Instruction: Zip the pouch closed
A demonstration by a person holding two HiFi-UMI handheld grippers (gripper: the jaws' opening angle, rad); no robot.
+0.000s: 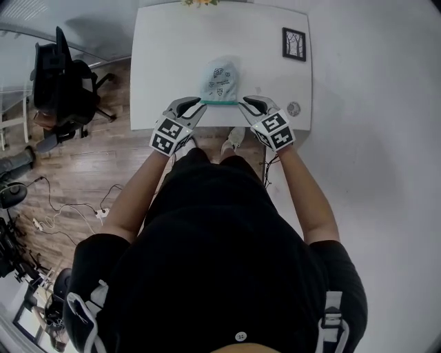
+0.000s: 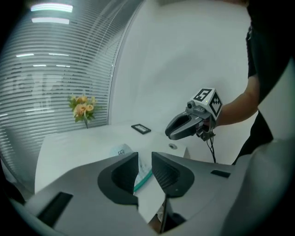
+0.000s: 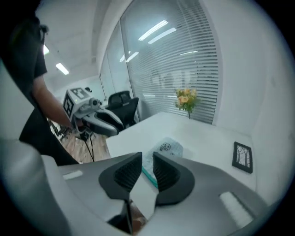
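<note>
Here's the pouch [image 1: 220,81], pale and printed, lying flat on the white table [image 1: 172,55], with its teal zip edge [image 1: 220,103] on the side toward the person. The left gripper [image 1: 196,105] is at the left end of that teal edge and the right gripper [image 1: 244,105] at the right end, tips pointing in toward each other across the pouch. Left gripper view: the two dark jaws stand apart with a clear gap, nothing pinched, and through that gap the pouch shows lying on the table beyond and below the tips. Right gripper view tells the same story: jaws parted, pads bare, the pouch and its teal strip seen through the gap and not touching either pad. So both tongs are open and empty, and both hang clear of the pouch, angled down toward it. Whether the zip is fully run shut, no view shows sharply enough. Beyond the pouch and to its right a small black picture frame [image 1: 294,43] lies on the table; straight past the pouch, at the far edge, sit some yellow flowers [image 1: 200,3]. Well off to the pouch's left, on the wooden floor, a black office chair [image 1: 62,83].
</note>
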